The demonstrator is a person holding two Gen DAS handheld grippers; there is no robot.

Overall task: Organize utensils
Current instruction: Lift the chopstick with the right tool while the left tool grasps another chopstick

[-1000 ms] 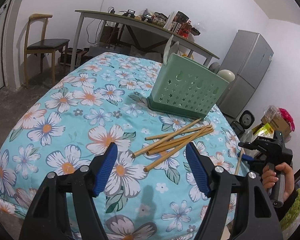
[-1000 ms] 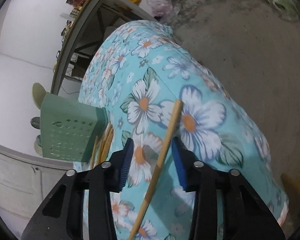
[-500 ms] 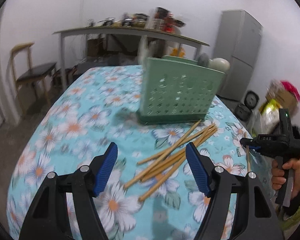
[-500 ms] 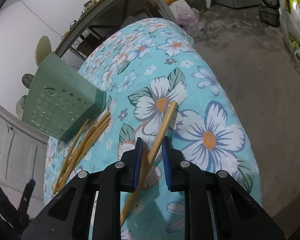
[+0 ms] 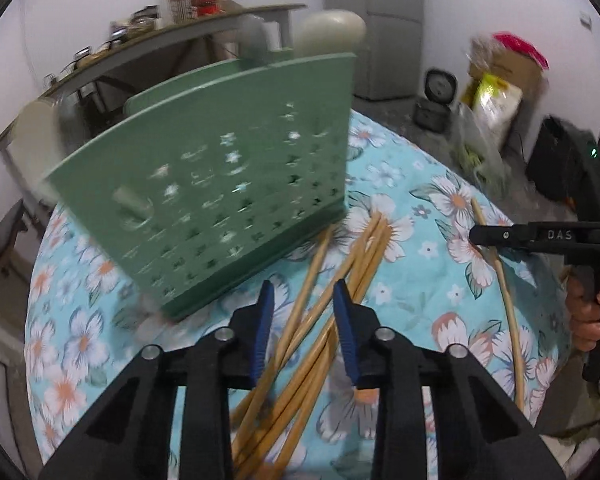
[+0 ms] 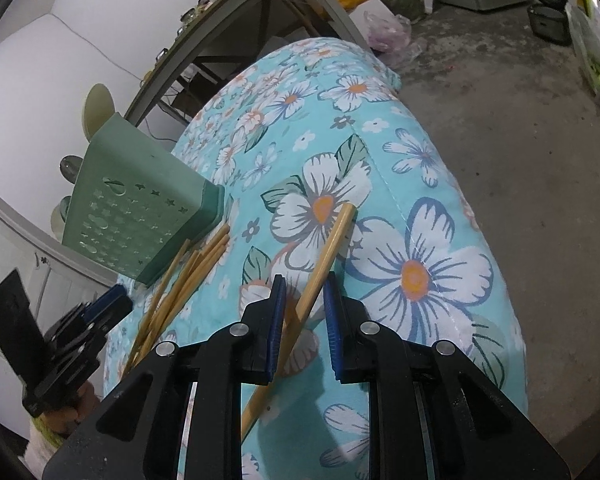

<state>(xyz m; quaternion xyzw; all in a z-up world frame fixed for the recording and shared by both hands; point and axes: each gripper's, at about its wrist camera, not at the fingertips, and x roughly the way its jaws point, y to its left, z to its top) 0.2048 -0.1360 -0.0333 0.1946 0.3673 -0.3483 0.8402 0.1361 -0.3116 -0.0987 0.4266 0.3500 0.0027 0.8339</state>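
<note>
Left tongs hung low over the bench, blue pads partly spread, straddling the pile of chopsticks without pinching any. The pile fanned out from the foot of the green caddy, tips touching its base, the near ends running back under the tongs and out of frame. The caddy stood just beyond the left tongs, blurred, with pale spoon heads poking above its rim.

Over on the right, a lone chopstick lay well apart from the pile, angled across the flowered cloth. Right tongs sat astride it, pads narrowed, the left pad touching the stick and a sliver of gap showing on the right side, so not quite clamped. Its far tip reached past the tongs onto a white flower; the near end ran back between the arms.

From the right camera the pile sat to the left, beside the caddy, with the left tongs close by it
</note>
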